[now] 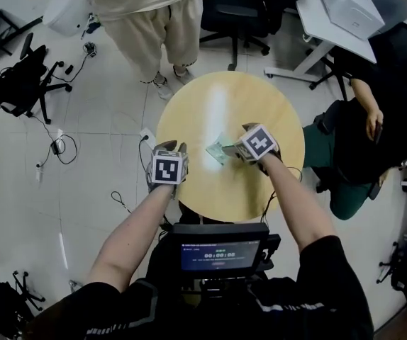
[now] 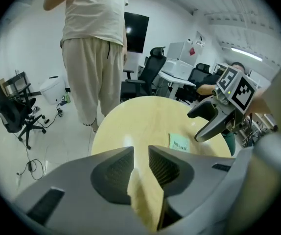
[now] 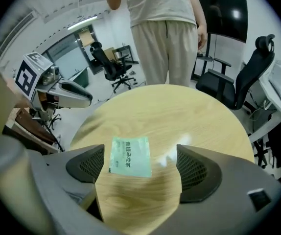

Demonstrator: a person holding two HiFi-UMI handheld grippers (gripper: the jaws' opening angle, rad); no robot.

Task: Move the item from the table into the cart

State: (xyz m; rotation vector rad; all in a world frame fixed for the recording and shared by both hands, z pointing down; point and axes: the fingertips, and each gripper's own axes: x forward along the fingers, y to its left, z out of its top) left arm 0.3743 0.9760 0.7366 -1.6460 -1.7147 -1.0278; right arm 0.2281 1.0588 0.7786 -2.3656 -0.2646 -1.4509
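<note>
Right hand-held gripper (image 3: 140,153) gapes empty, the packet (image 3: 129,156) untouched mid-frame between its jaws, likely light and limp: pinch an edge; left hand-held gripper (image 2: 140,153) narrowly open, empty.

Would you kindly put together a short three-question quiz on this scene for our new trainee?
1. True or false: the green packet lies flat on the round table.
2. Pick one. The right gripper is: A) shut on the packet; B) open, not gripping the packet; C) shut and empty.
3. Fill in: of the left gripper and the right gripper, the one nearer the packet is the ____ one.

Key: 1 true; 2 B; 3 right.
</note>
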